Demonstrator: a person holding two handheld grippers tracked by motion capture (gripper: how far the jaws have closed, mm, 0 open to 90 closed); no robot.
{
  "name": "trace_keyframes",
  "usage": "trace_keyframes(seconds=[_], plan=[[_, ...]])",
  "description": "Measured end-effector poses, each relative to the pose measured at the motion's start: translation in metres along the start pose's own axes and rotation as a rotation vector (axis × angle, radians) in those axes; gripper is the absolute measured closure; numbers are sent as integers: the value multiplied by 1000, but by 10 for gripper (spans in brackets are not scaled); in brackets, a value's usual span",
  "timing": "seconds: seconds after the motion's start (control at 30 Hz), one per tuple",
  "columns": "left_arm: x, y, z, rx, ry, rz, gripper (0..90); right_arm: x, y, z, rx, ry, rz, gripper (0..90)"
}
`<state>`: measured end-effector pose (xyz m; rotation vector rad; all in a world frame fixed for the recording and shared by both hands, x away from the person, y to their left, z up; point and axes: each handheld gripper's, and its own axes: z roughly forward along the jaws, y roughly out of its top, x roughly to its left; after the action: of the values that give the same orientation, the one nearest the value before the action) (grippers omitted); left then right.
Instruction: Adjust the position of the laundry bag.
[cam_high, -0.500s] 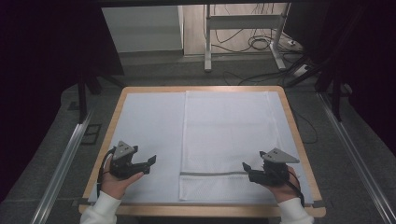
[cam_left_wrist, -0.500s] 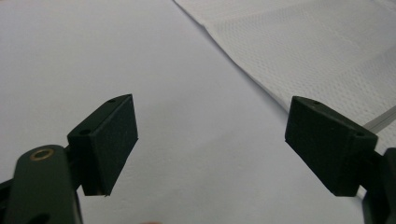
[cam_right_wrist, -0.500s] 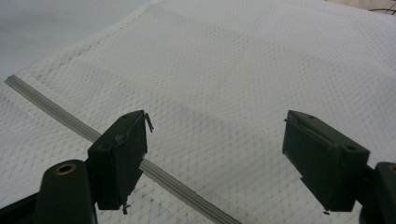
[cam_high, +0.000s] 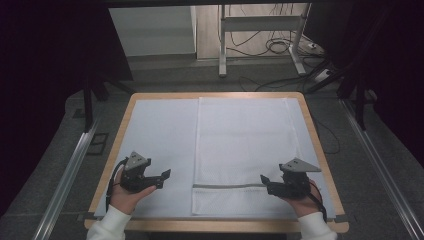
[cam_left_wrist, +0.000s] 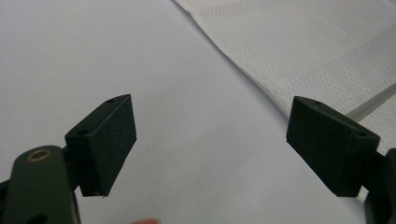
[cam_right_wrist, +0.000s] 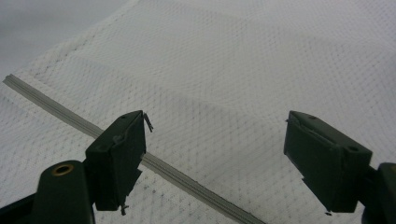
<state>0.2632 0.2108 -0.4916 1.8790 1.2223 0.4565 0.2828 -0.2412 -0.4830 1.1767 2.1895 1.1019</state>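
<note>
A white mesh laundry bag (cam_high: 245, 150) lies flat on the right half of the table, with a grey zipper strip (cam_high: 227, 186) across its near end. My left gripper (cam_high: 164, 178) is held over the bare white mat, left of the bag's edge, jaws open and nothing between them. In the left gripper view the mesh bag (cam_left_wrist: 327, 56) lies to the upper right beyond the open gripper (cam_left_wrist: 211, 144). My right gripper (cam_high: 264, 183) hovers at the bag's near right part, open. The right gripper view has the zipper strip (cam_right_wrist: 187, 179) running diagonally between the spread jaws of the gripper (cam_right_wrist: 215, 158).
A white mat (cam_high: 155, 135) covers the wooden-rimmed table (cam_high: 317, 145). Metal rails (cam_high: 70, 170) run along both sides on the floor. A table frame and cables (cam_high: 280, 47) stand behind the far edge.
Both grippers have held nearly still; the right one has edged slightly toward the bag's zipper end.
</note>
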Motion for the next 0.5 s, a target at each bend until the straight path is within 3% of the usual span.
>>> trace_keyframes(seconds=[0.5], plan=[[-8,6,-4,61,-12,-54,191,3,1,2,17,9,-19,206]])
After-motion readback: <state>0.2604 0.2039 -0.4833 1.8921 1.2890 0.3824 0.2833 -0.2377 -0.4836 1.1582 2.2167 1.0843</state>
